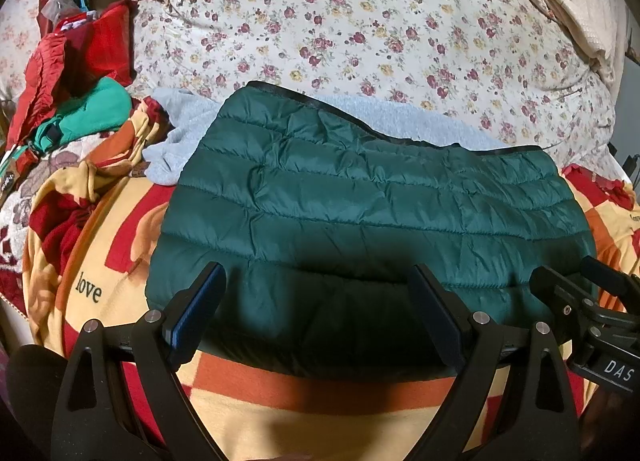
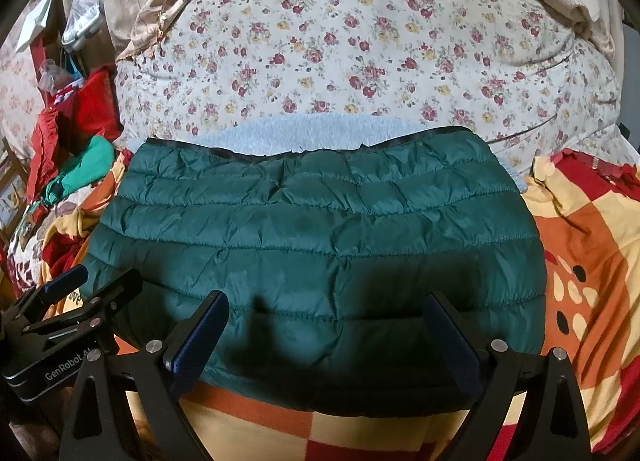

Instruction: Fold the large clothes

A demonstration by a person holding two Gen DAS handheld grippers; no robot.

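A dark green quilted puffer jacket (image 1: 360, 213) lies folded into a wide, flat rectangle on the bed, with black trim along its far edge. My left gripper (image 1: 316, 277) hangs open over the jacket's near left part, blue pads wide apart and touching nothing. In the right wrist view the same jacket (image 2: 320, 229) fills the middle. My right gripper (image 2: 326, 301) stands open above its near edge, holding nothing. Each gripper shows at the edge of the other's view: the right gripper (image 1: 568, 273) and the left gripper (image 2: 100, 277).
A pale grey-blue fleece garment (image 1: 180, 133) lies under the jacket and sticks out behind it. A yellow, red and orange blanket (image 1: 280, 401) covers the bed, and a floral quilt (image 1: 360, 21) rises behind. Red and green clothes (image 1: 80, 73) are heaped at the left.
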